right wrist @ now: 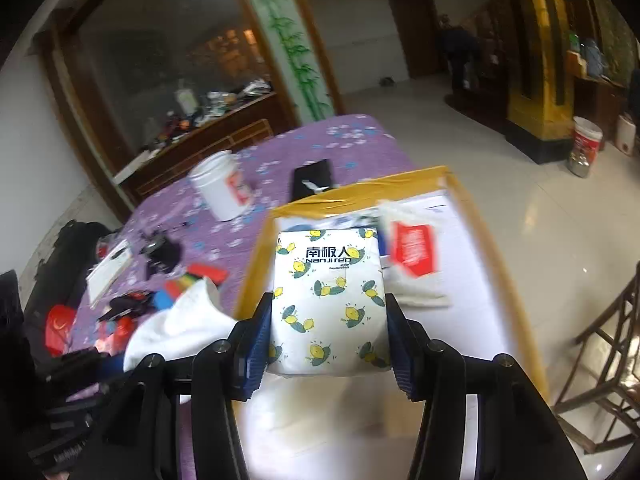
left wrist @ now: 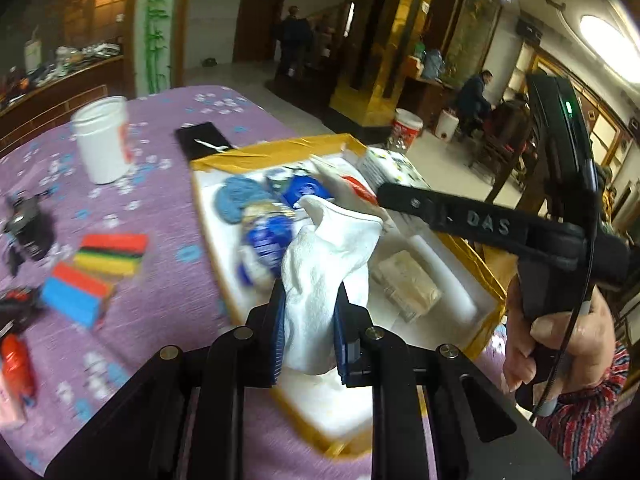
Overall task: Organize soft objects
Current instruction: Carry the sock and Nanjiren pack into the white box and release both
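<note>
Purple flowered cloth (left wrist: 168,208) is covering the table, with a white foam box edged in yellow tape (right wrist: 360,194) sitting on it. Only the left wrist view is showing the bare hand (left wrist: 560,336) wrapping the right tool's handle over the box's edge. Its own left gripper (left wrist: 308,320) is pinching a white towel (left wrist: 324,264) tight between both pads. The right gripper (right wrist: 328,332), angling downward, is clamping a lemon-printed white tissue pack (right wrist: 328,292) above the box.

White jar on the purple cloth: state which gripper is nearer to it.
Left. The left gripper, holding the white towel, is on the white jar side; the right gripper is farther, over the foam box.
</note>
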`<state>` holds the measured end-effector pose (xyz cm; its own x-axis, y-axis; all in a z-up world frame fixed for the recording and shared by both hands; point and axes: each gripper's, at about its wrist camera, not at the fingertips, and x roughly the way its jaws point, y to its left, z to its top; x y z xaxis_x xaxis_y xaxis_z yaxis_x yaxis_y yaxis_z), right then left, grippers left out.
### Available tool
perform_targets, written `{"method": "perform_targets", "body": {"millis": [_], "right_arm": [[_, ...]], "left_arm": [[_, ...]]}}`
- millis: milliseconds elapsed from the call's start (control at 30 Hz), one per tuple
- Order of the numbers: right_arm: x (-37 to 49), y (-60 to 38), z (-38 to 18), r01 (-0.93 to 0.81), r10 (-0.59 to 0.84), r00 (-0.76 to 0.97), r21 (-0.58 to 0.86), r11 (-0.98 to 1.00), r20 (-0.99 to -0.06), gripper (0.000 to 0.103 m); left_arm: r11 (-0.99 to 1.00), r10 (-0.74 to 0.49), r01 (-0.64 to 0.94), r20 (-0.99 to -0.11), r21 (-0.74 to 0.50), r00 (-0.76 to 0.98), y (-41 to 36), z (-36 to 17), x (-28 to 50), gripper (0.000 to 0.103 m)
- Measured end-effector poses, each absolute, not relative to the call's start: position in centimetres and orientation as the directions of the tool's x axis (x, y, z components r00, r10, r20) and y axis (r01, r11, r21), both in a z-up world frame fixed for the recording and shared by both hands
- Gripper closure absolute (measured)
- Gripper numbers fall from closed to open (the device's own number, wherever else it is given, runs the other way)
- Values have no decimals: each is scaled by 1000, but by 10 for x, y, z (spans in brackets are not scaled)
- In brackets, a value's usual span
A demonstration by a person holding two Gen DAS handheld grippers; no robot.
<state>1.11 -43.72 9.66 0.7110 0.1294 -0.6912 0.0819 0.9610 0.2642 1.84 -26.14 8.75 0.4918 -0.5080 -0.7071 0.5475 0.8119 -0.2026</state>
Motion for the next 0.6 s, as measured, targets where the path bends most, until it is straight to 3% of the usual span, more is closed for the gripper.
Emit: {"method": "perform_targets", "body": {"millis": [400,500,600], "right_arm": [[49,-472,66,149,107,633,257,955,-766,50],[49,-473,60,155,119,625,272,950,-771,48],[46,-476,61,163,121,627,281,946,-770,47]], "left_arm": [[828,-459,534,-752,-169,473,-300,56,32,85],[828,-470,528,-749,-189,467,-297,56,33,76],[826,-486,523,-737,-211,470,-292,60,32,58]]}}
